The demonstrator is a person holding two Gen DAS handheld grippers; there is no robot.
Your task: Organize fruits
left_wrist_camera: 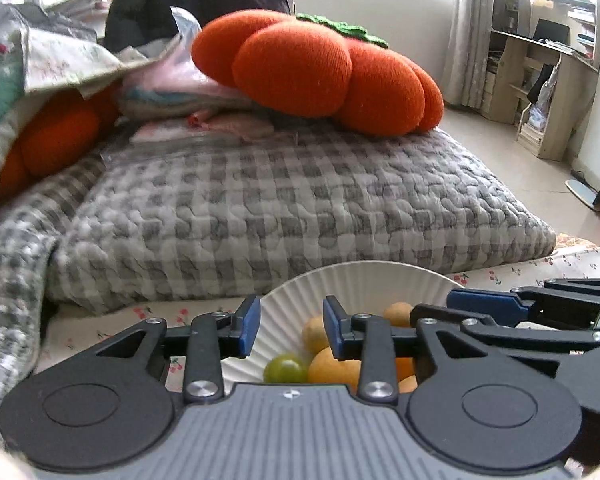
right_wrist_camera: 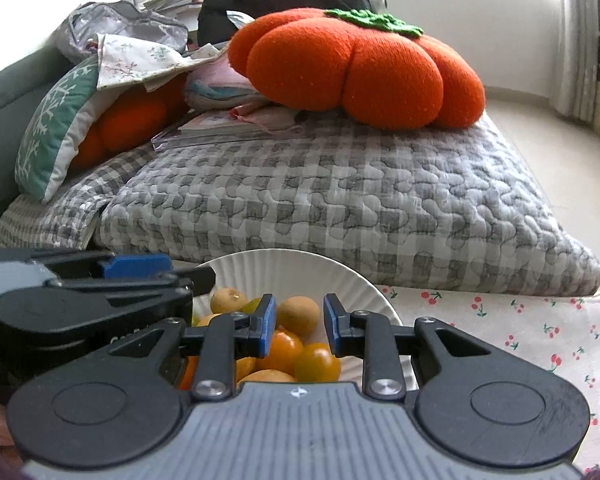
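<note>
A white paper plate (left_wrist_camera: 360, 276) (right_wrist_camera: 284, 260) lies on a cherry-print cloth and holds several small fruits. Among them are a green one (left_wrist_camera: 285, 368), yellow-orange ones (left_wrist_camera: 332, 366) (right_wrist_camera: 316, 362) and a tan one (right_wrist_camera: 228, 300). My left gripper (left_wrist_camera: 292, 320) hovers over the plate's near left side with its jaws apart and nothing between the pads. My right gripper (right_wrist_camera: 300, 316) is over the pile, shut on a round tan fruit (right_wrist_camera: 298, 316) at its tips. Each wrist view shows the other gripper from the side: the right gripper (left_wrist_camera: 432, 308) and the left gripper (right_wrist_camera: 188, 272).
A folded grey checked quilt (left_wrist_camera: 300, 208) lies just behind the plate, with a big orange pumpkin cushion (left_wrist_camera: 316, 76) and piled bedding on it. The cherry-print cloth (right_wrist_camera: 520, 340) stretches to the right. A wooden desk with shelves (left_wrist_camera: 540, 80) stands far right on the pale floor.
</note>
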